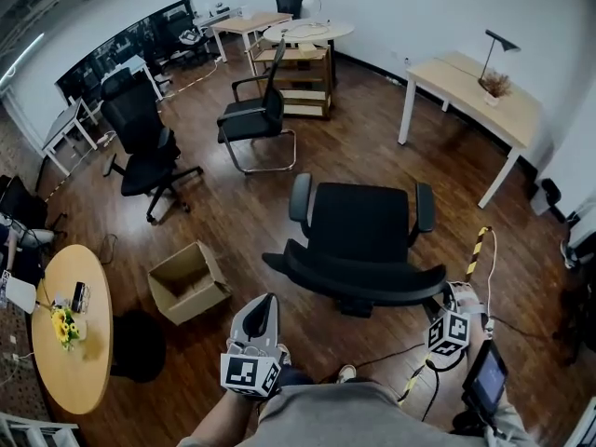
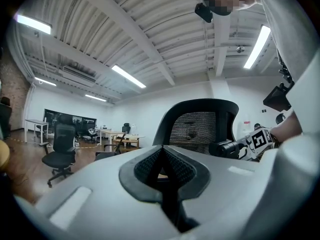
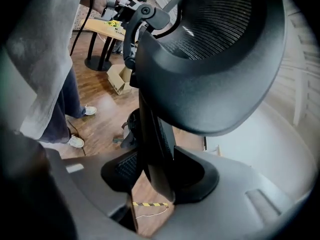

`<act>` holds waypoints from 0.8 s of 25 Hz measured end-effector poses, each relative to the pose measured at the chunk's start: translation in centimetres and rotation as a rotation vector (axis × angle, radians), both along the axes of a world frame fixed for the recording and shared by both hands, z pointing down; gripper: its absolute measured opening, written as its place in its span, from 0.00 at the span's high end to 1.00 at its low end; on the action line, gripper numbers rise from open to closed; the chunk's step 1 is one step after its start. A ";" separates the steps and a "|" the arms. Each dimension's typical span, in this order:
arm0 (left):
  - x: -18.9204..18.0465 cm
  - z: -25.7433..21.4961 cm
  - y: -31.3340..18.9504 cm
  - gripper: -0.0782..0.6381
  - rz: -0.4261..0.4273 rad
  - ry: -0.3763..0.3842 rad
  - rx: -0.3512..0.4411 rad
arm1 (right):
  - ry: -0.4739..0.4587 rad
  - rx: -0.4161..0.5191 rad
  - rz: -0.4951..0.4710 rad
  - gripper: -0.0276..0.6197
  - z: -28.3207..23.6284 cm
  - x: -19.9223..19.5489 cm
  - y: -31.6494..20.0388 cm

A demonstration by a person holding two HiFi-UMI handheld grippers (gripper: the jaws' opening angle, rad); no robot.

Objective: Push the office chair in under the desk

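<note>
The black office chair (image 1: 358,226) stands mid-floor with its seat facing the light wooden desk (image 1: 466,87) at the far right wall. My right gripper (image 1: 459,296) is at the right end of the backrest top; in the right gripper view the backrest's edge (image 3: 155,149) runs between the jaws of my right gripper (image 3: 157,174), which are shut on it. My left gripper (image 1: 265,304) hangs a little behind the chair's left side, shut and holding nothing. In the left gripper view my left gripper (image 2: 162,171) points level at the mesh backrest (image 2: 200,126).
An open cardboard box (image 1: 189,282) lies left of the chair. A round wooden table (image 1: 79,338) with flowers is at the near left. Another black chair (image 1: 140,147) and a sled-base chair (image 1: 256,119) stand farther back. A striped cable cover (image 1: 478,250) and cables lie at the right.
</note>
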State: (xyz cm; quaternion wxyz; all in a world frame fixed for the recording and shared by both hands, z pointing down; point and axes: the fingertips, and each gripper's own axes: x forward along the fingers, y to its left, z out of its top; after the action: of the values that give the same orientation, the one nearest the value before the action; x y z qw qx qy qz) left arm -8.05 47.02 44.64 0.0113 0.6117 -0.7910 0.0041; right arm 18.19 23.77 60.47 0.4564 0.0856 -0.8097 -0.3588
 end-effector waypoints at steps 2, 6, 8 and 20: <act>-1.0 -0.1 -0.2 0.89 0.004 -0.001 0.005 | 0.005 0.001 0.008 0.67 0.0 -0.5 0.7; -3.8 -0.1 -1.0 0.89 0.041 -0.021 0.008 | 0.018 0.004 0.037 0.68 -0.3 -1.6 2.0; -5.9 0.5 -1.5 0.89 0.070 -0.036 -0.003 | 0.022 0.002 0.065 0.68 -0.3 -2.2 2.8; -17.4 7.3 -7.8 0.87 0.523 -0.377 -0.246 | 0.039 -0.014 0.276 0.68 0.0 -7.5 8.0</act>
State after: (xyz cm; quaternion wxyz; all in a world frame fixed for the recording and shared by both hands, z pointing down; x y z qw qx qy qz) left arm -25.48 39.27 51.93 -0.0629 0.7763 -0.5891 0.2154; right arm 10.65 31.82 60.49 0.5175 0.1861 -0.7838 -0.2885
